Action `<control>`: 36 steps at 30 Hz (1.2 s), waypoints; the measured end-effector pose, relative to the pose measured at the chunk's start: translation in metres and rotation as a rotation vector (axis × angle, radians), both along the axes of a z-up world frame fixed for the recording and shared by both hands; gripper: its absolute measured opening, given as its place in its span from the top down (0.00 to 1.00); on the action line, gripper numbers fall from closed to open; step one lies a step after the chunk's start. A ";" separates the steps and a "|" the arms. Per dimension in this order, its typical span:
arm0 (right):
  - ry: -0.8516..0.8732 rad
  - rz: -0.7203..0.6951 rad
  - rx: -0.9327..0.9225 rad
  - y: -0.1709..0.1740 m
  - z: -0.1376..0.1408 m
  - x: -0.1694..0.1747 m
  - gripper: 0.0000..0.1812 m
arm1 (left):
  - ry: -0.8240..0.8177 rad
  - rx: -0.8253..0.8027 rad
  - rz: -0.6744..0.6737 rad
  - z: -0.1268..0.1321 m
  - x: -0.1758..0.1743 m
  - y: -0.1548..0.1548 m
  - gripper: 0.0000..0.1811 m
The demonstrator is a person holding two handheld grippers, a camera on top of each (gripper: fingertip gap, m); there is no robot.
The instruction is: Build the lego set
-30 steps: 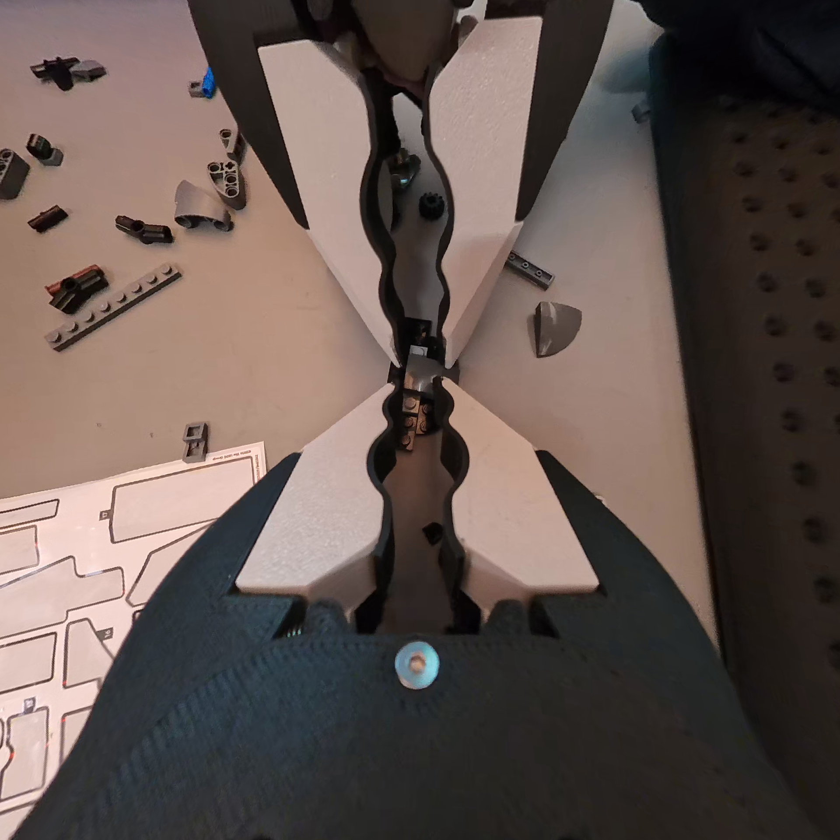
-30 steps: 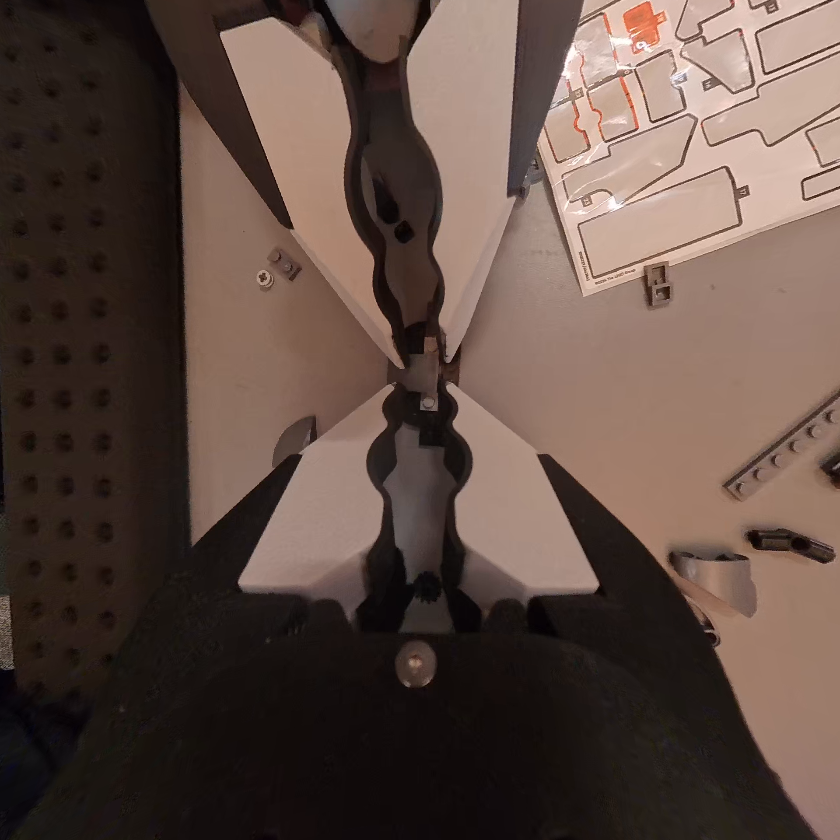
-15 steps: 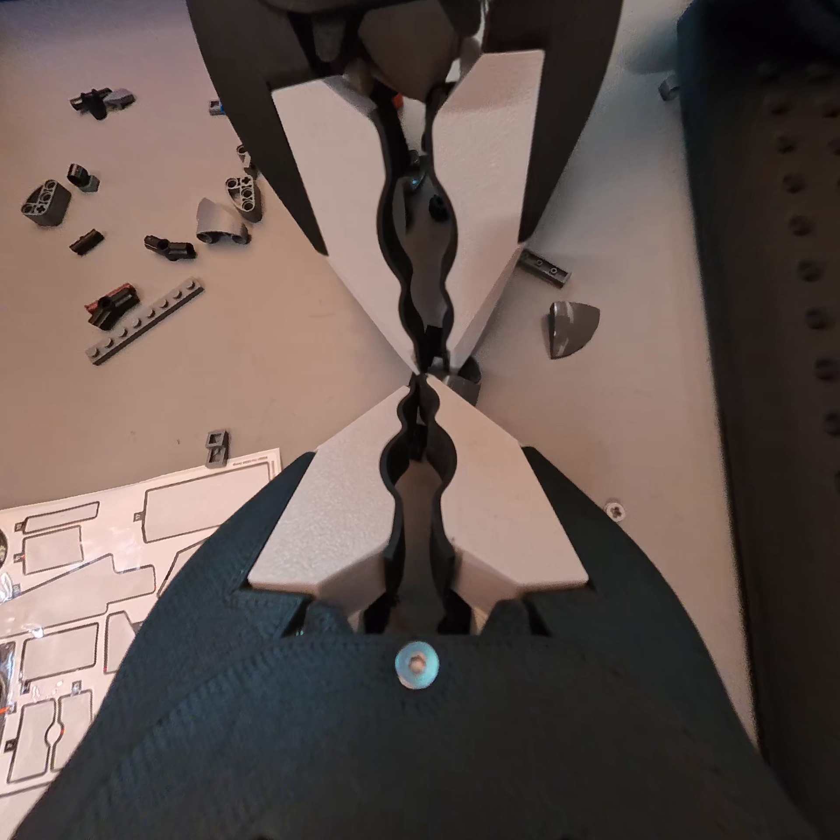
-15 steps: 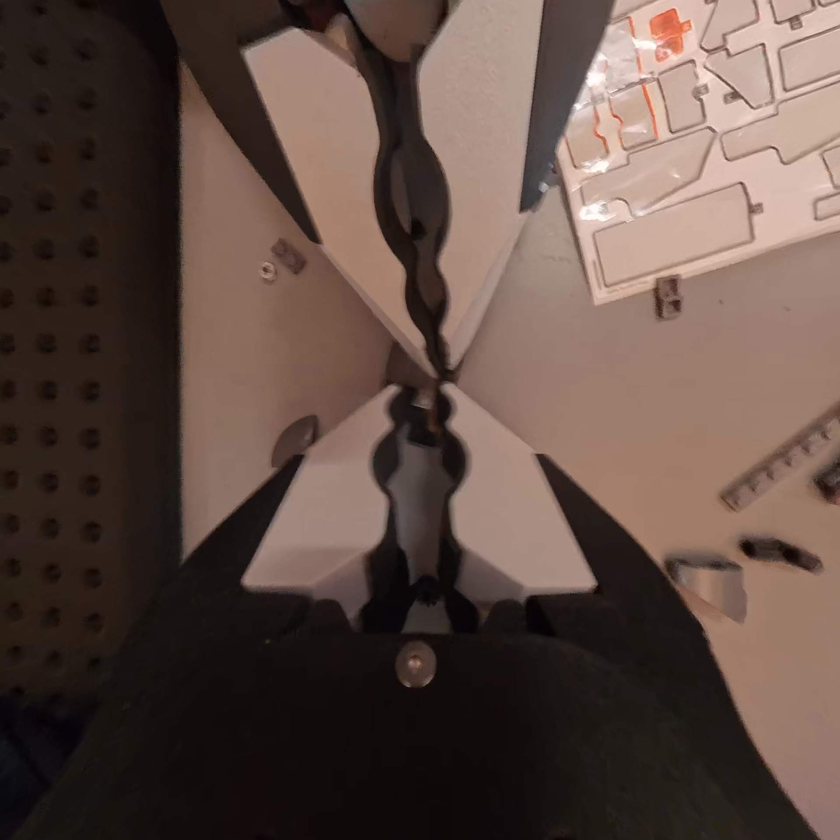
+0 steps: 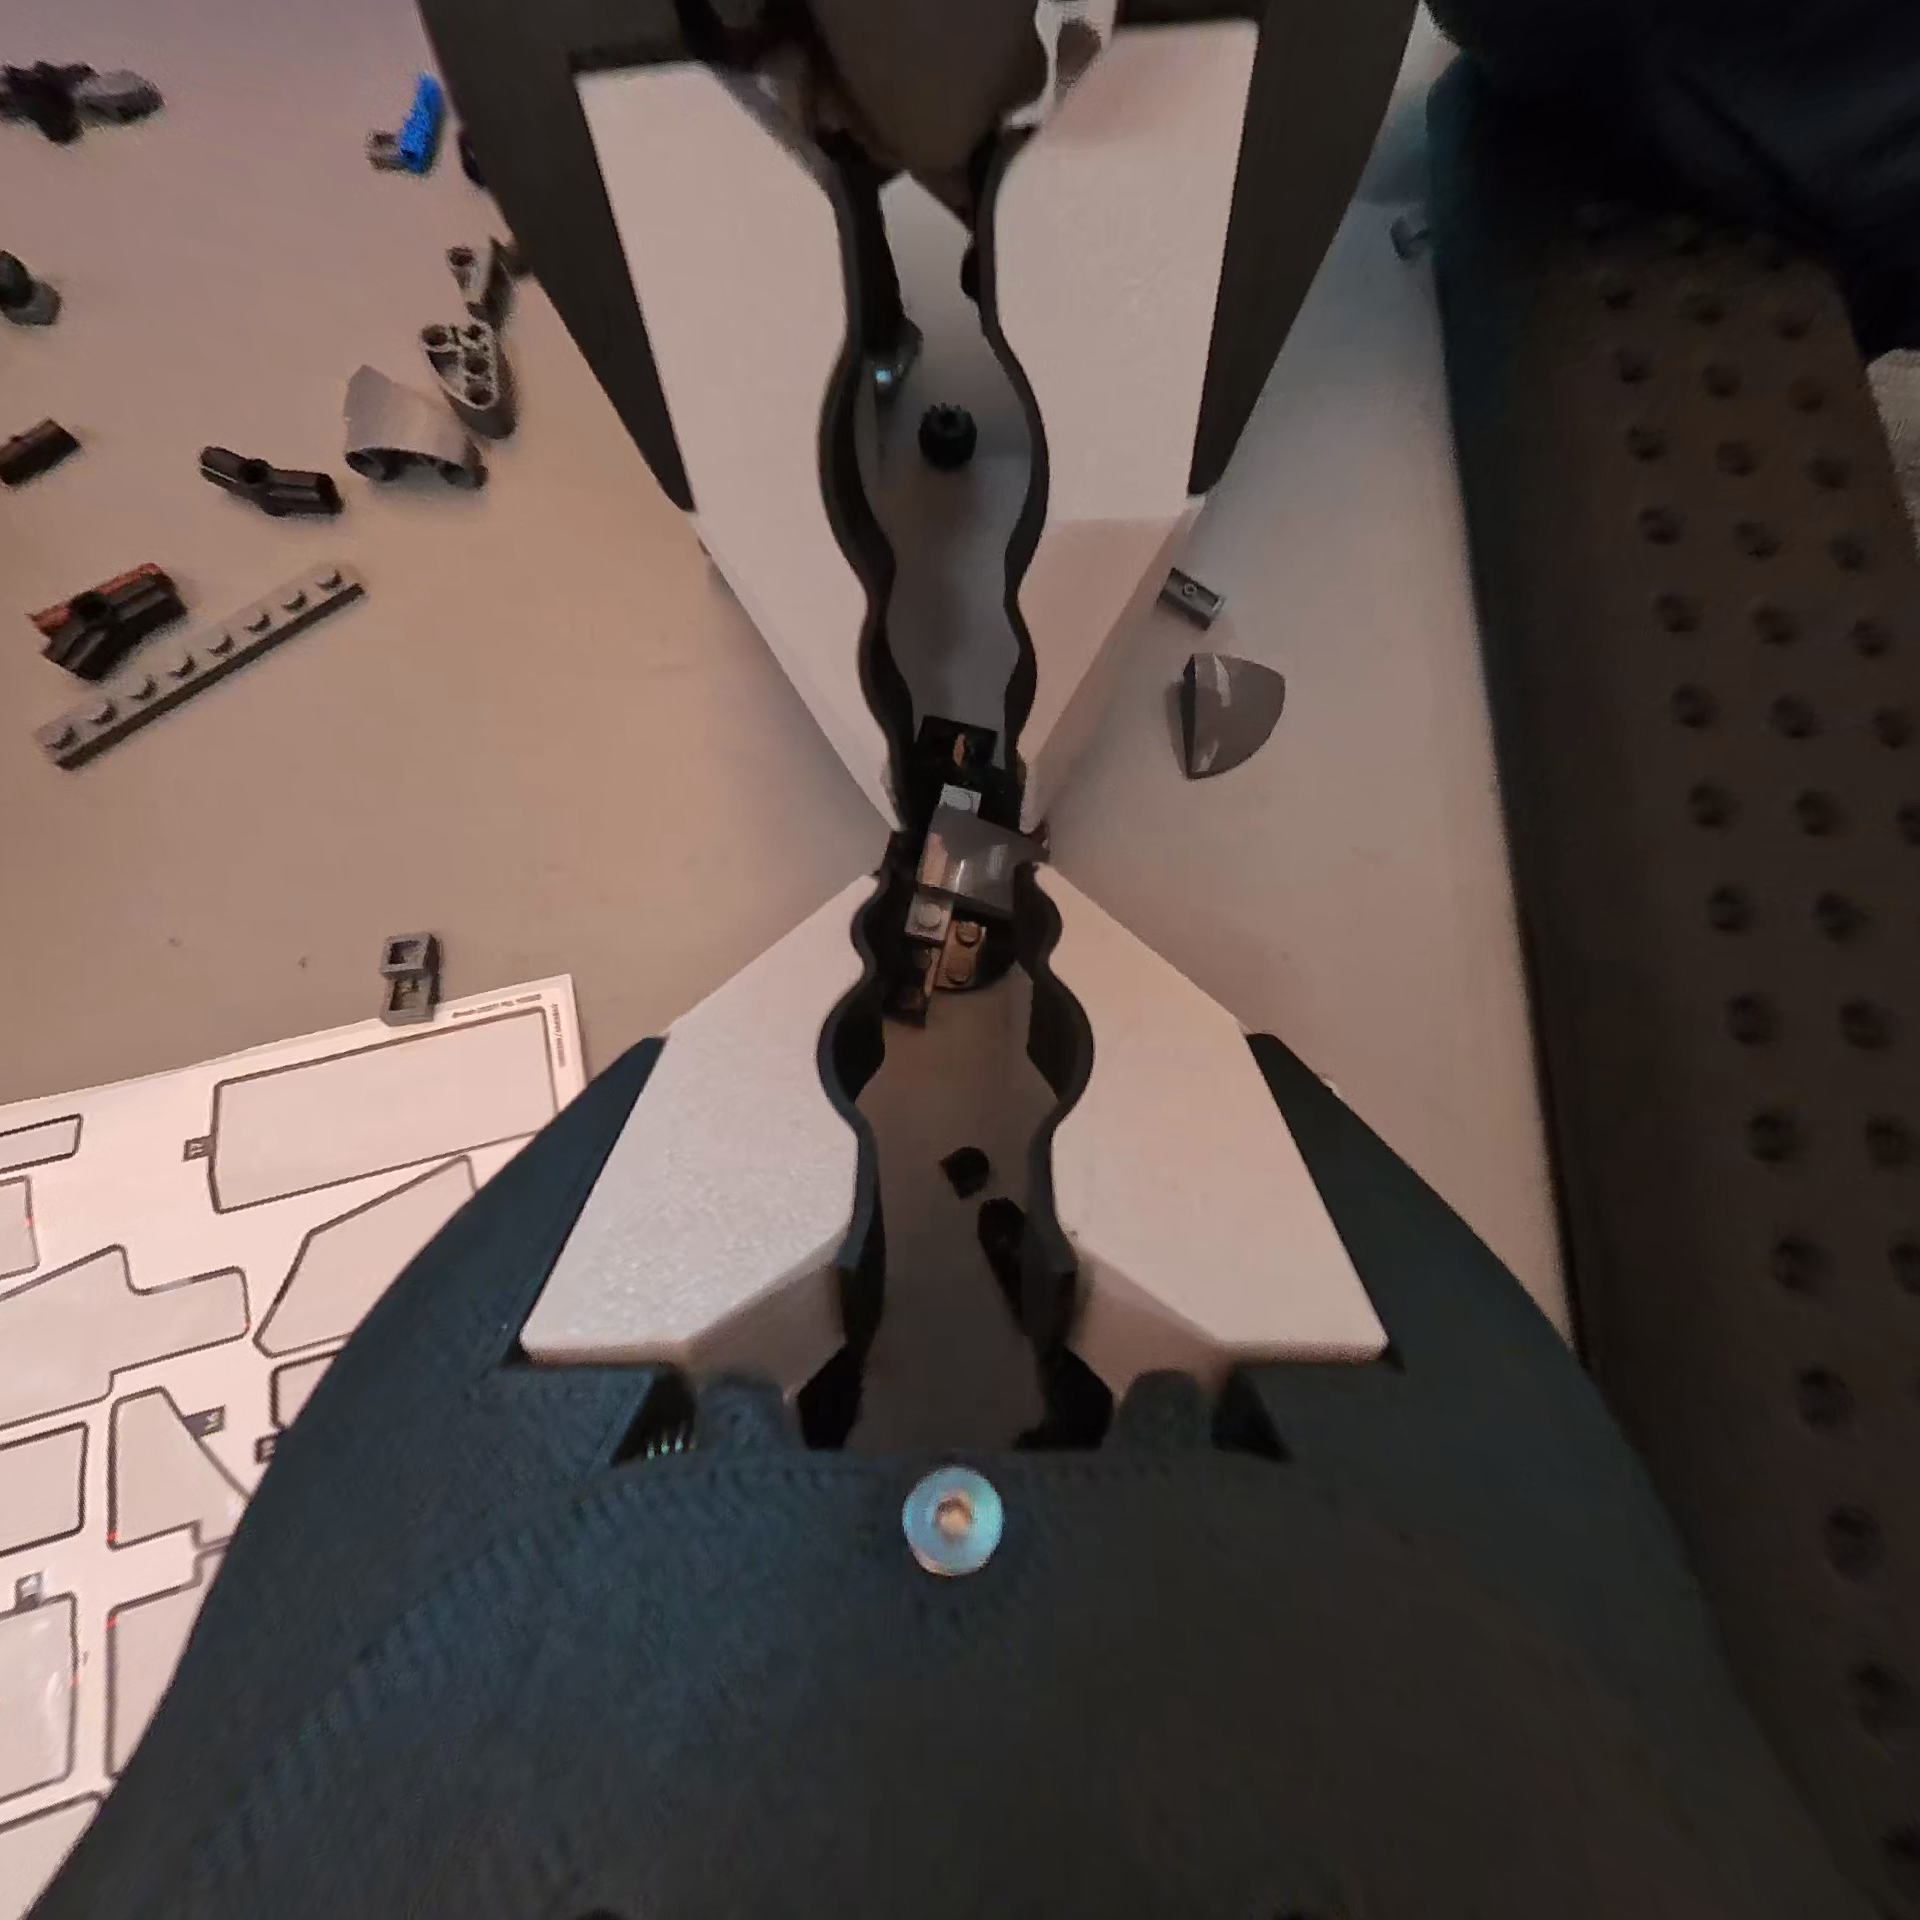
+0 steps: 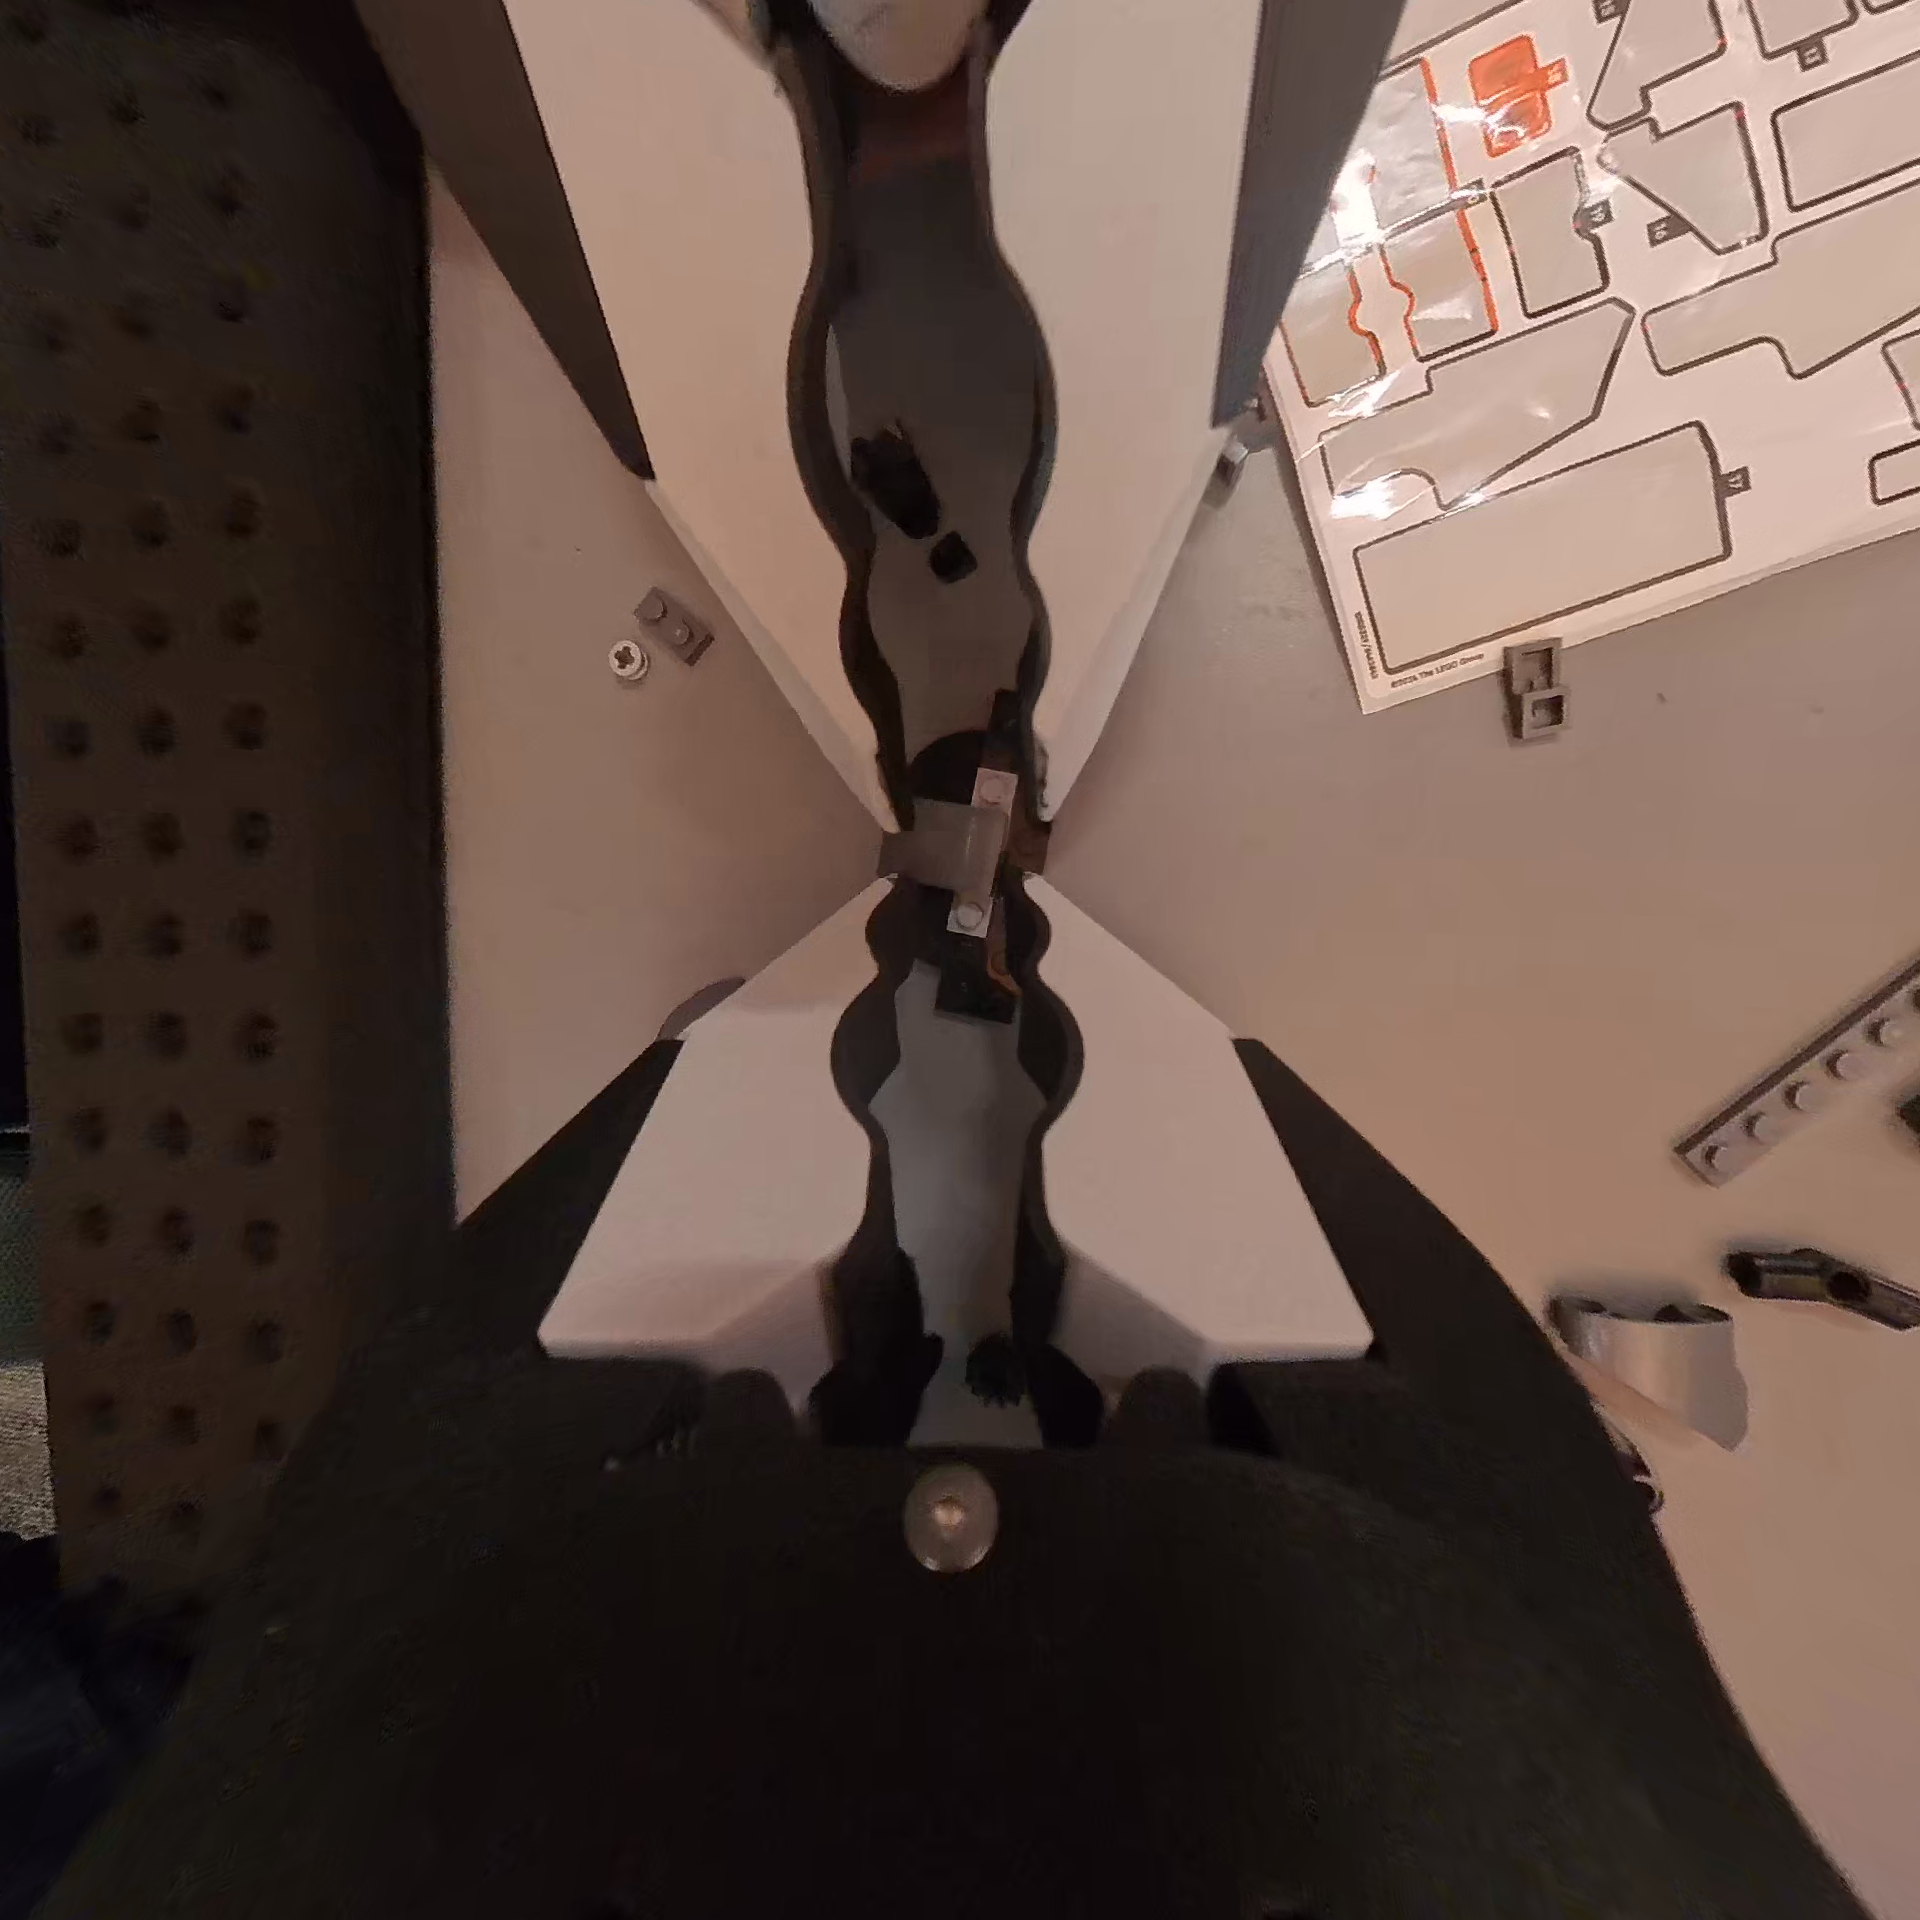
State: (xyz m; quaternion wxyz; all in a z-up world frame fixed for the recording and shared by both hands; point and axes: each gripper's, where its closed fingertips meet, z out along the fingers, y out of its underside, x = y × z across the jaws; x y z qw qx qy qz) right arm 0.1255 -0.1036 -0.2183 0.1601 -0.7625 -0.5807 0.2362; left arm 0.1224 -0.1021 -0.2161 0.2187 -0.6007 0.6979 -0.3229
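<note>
A small lego assembly (image 5: pixel 971 862) of black and grey pieces hangs in the air between my two grippers, which meet tip to tip. My left gripper (image 5: pixel 956 891) comes in from the bottom of the left wrist view and is shut on the near end. My right gripper (image 5: pixel 961 805) comes from the top and is shut on the far end. In the right wrist view the assembly (image 6: pixel 940 844) sits between my right gripper (image 6: pixel 956 902) below and the left gripper (image 6: pixel 961 808) above. The fingers hide most of it.
On the table lie a sticker sheet (image 5: pixel 260 1195), a long grey plate (image 5: pixel 197 665), a curved dark grey wedge (image 5: pixel 1226 712), a grey clip (image 5: pixel 408 971), a black gear (image 5: pixel 948 426) and several loose pieces at left. A dark perforated mat (image 5: pixel 1714 831) borders the right side. The grippers are tip to tip, or close to it. Between my left fingertips and the grey clip (image 5: pixel 408 971) there is roughly 9 cm.
Half a second ago both grippers were tilted and lifted, with the assembly seen edge-on between near-closed jaws. Now they are back level, as one second ago, still holding the assembly.
</note>
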 end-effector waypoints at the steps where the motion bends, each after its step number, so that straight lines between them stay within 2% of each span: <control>1: 0.004 -0.001 -0.002 0.000 0.001 0.000 0.91 | 0.014 0.003 -0.007 -0.003 0.000 -0.001 0.89; 32: -0.091 0.012 0.045 -0.002 -0.003 -0.004 0.91 | 0.007 0.056 -0.022 -0.005 0.000 -0.003 0.91; 36: -0.055 0.011 0.039 -0.002 -0.003 -0.005 0.91 | 0.001 0.027 -0.004 -0.004 0.001 -0.002 0.92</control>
